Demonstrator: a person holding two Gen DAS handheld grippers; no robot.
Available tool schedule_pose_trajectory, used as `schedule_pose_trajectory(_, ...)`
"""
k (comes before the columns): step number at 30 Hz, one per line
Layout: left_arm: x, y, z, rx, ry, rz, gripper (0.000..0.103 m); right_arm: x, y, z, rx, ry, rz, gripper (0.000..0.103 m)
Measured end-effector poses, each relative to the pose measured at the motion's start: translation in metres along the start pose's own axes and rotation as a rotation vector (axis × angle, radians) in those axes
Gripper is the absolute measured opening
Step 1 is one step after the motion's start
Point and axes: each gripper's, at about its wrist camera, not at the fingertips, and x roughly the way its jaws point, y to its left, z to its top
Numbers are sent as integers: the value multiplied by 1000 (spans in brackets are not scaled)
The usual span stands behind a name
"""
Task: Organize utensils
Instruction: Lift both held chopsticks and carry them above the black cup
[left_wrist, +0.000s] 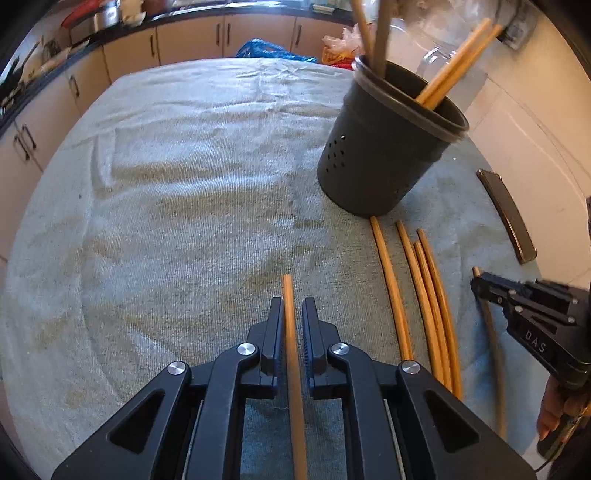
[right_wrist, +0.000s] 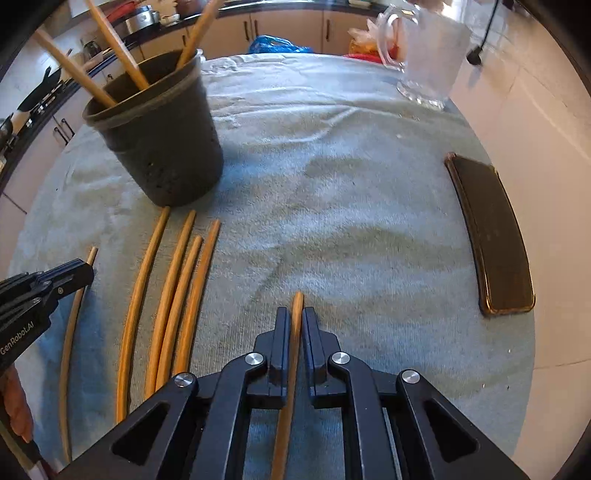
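Note:
A black perforated holder (left_wrist: 384, 144) stands on the towel with several wooden chopsticks leaning in it; it also shows in the right wrist view (right_wrist: 162, 136). Several loose chopsticks (left_wrist: 424, 295) lie in front of it, seen too in the right wrist view (right_wrist: 173, 302). My left gripper (left_wrist: 292, 314) straddles one chopstick (left_wrist: 290, 332) lying on the towel, its jaws nearly closed with thin gaps beside the stick. My right gripper (right_wrist: 294, 325) is closed on another chopstick (right_wrist: 295, 332). Each gripper shows in the other's view: the right one (left_wrist: 480, 284) and the left one (right_wrist: 83, 267).
A light blue towel (left_wrist: 184, 184) covers the table. A dark phone (right_wrist: 487, 236) lies at the right near the table edge. A glass pitcher (right_wrist: 424, 55) stands at the back right. Kitchen cabinets and bags lie beyond the far edge.

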Motion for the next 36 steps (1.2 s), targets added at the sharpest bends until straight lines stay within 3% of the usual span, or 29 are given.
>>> schedule_pose_trajectory(5,-16,3,-2,-22,-53,0,5,-11,-7,-5,54,-61,69,6)
schedule_pose_trajectory(13,-105,3,-9,-38,-261,-34,5,-87,-16,-22,81,-271,122,6)
schedule_pose_trajectory(19,-162,-8,-36,9,-385,-31,5,-138,-12,-40,74,-392,123,6)
schedule_pose_trajectory(28,-201,-41,-68,135,-486,3,5,-185,-6,-69,48,-489,130,6)
schedule_pose_trajectory(36,-226,-53,-78,181,-539,-35,5,-207,-4,-78,35,-537,156,6)
